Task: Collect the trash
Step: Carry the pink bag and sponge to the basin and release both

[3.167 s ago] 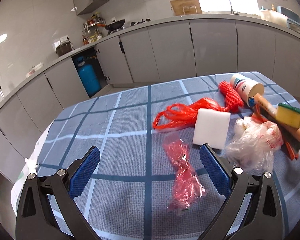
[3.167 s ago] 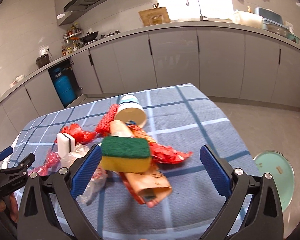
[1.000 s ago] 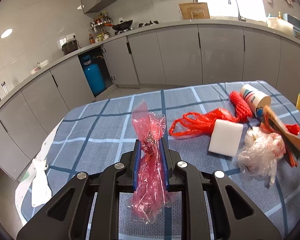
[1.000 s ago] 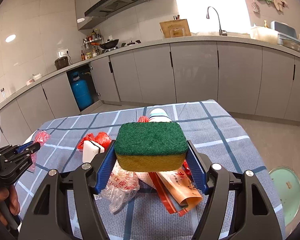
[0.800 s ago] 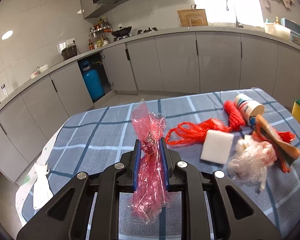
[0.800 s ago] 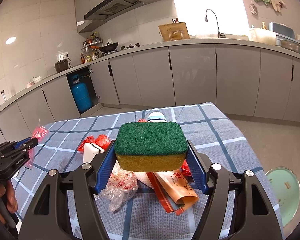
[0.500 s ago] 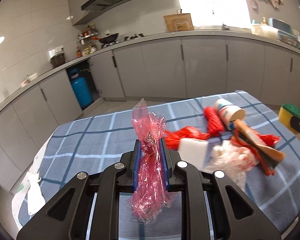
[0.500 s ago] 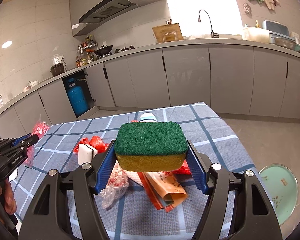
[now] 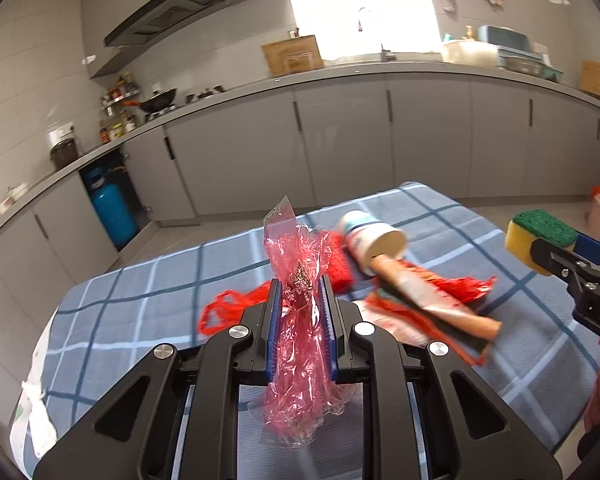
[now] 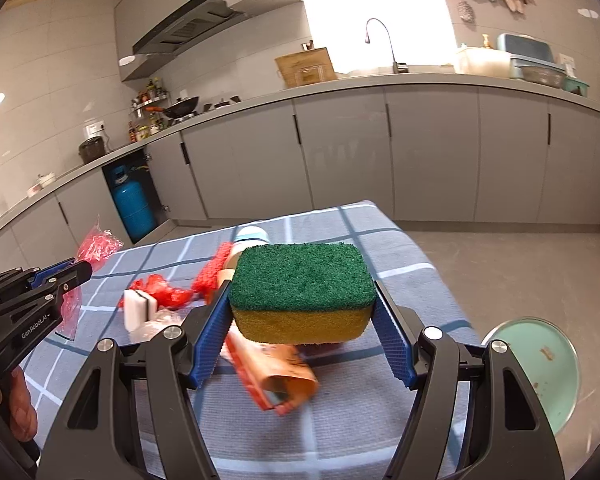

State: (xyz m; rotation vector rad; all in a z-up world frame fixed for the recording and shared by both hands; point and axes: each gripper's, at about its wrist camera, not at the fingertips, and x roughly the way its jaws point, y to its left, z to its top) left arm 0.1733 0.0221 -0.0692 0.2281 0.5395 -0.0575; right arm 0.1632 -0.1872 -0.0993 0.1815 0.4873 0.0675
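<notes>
left wrist view: the red cellophane wrapper [image 9: 296,320] is sitting pinched upright between the blue pads of the left gripper [image 9: 300,312], whose jaws are squeezed nearly together on it, its crumpled ends sticking out above and below. a few seconds ago this wrapper was lying flat on the blue checked tablecloth [image 9: 140,320] with the jaws standing wide around it; now it is being carried clear of the cloth, and the view has been swinging rightward across the table.

in the right wrist view the green-and-yellow scouring sponge [image 10: 302,292] is being held across its short sides by the right gripper [image 10: 304,320], lifted off the pile it was resting on earlier. both hands are now loaded, so the picking step looks done for these two pieces and the carry to a bin is probably under way.

still lying on the cloth are the paper cup [image 9: 370,240] on its side, the orange snack packet [image 9: 432,300] just beside it, the red mesh netting [image 9: 336,264], a white foam block [image 10: 136,312] and a clear plastic bag [image 10: 156,324]. a pale green round lid or bin top [image 10: 540,364] is sitting on the floor off the table's right corner, a likely drop point, though i cannot tell if it opens.
</notes>
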